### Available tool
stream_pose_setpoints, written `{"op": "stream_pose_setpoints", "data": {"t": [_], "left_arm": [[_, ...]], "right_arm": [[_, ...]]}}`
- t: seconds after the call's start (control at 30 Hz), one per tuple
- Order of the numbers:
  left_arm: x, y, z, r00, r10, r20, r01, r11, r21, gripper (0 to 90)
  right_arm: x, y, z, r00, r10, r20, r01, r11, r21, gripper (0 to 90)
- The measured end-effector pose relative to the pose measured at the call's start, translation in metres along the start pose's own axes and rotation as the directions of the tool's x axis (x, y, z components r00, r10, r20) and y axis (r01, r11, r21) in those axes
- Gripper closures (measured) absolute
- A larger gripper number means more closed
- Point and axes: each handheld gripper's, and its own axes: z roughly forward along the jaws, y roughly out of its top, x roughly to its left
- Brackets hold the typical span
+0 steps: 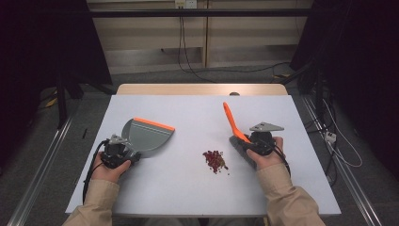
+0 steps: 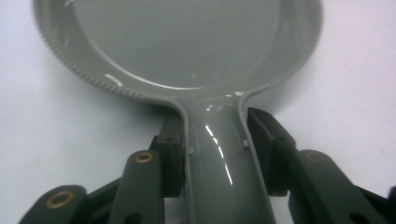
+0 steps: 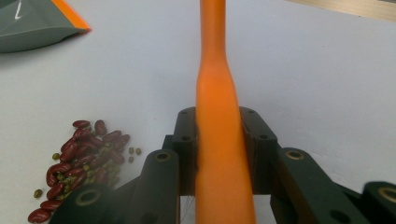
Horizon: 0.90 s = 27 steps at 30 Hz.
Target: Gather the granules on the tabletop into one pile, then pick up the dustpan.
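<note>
On the pale table (image 1: 197, 188), I have a tool in each hand. The grey dustpan (image 1: 147, 134) with its orange lip lies flat at the near left, mouth facing the far right. My left gripper (image 1: 116, 151) has its jaws around the dustpan's handle (image 2: 224, 172); in the left gripper view the black pads (image 2: 173, 158) sit against both sides of the handle, closed on it. At the near right, my right gripper (image 1: 260, 141) clamps the orange handle of a brush (image 1: 234, 123), which slants up and away toward the far side; its jaws are drawn in tight on the handle. Between the two tools, near the middle, lies a small heap of red beans (image 1: 215, 160), mixed with a few green ones.
</note>
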Motion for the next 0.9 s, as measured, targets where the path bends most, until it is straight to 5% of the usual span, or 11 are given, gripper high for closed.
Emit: {"op": "stream_pose_setpoints", "data": {"t": [0.27,0.5,0.6,0.9], "left_arm": [[0.004,0.0,-0.011,0.998,0.058,0.026,-0.057,0.9973,-0.046,62.8],[-0.005,-0.001,-0.024,0.9856,0.102,0.134,-0.094,0.9934,-0.065,62.8],[-0.014,-0.001,-0.03,0.9729,0.151,0.175,-0.141,0.9876,-0.069,62.8],[-0.046,-0.009,-0.031,0.9098,0.273,0.313,-0.271,0.9614,-0.051,62.7]], "right_arm": [[-0.005,-0.002,-0.001,0.9997,0.021,-0.014,-0.021,1.0,-0.015,71.0],[-0.004,-0.003,-0.002,0.9995,0.02,-0.025,-0.021,1.0,-0.021,71.0],[-0.003,-0.002,-0.001,0.9995,0.015,-0.029,-0.016,1.0,-0.023,71.0],[0.003,0.003,-0.001,0.9998,0.003,-0.022,-0.004,0.999,-0.036,71.0]]}}
